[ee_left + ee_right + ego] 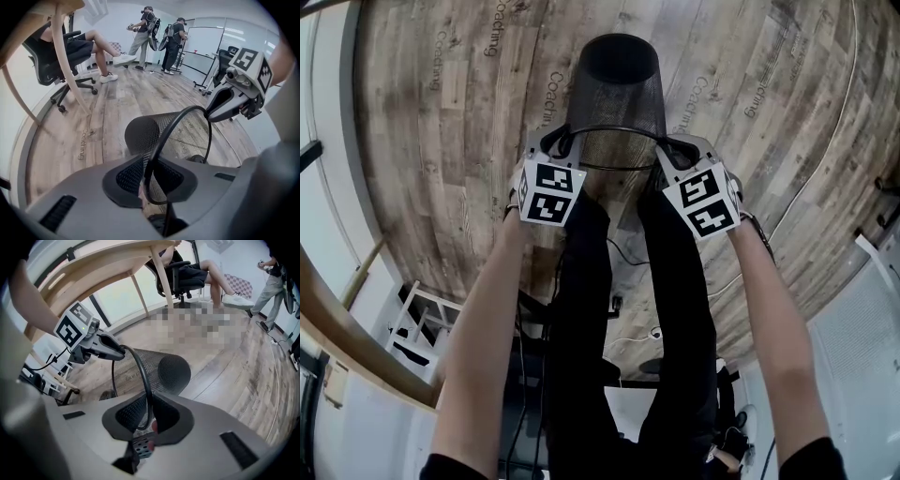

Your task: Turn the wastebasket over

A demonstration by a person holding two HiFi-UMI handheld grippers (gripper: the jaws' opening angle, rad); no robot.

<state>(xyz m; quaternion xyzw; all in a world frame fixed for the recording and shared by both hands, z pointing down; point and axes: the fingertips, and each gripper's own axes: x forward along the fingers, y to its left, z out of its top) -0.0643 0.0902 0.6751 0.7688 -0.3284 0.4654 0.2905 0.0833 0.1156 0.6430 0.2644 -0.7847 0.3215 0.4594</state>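
**Wastebasket** point(614, 94): black wire mesh, round. We find it tipped on its side over the plank floor point(441, 159). Its open mouth faces the person and its closed base points away. We cannot tell whether its wall touches the boards.

**Left gripper** point(559, 142): set on the left side of the rim. In its own view we see the jaws pinching the rim wire and the mesh just below it, with the hoop rising out from between them.

**Right gripper** point(677, 150): set on the opposite, right side of the rim. Its own view shows the jaws drawn in on the rim wire in the same way.

**Head view only:** both forearms, the two marker cubes from above, the person's dark trousers point(581, 309), and the word "Coaching" printed on several boards.

**Left gripper view only:** two standing people point(157, 30) at the far end of the room. It also shows most of a seated person in an office chair point(47, 61).

**Right gripper view only:** the left gripper seen from across the mouth of the basket. We also note the underside of a pale wooden desk point(108, 263) above.
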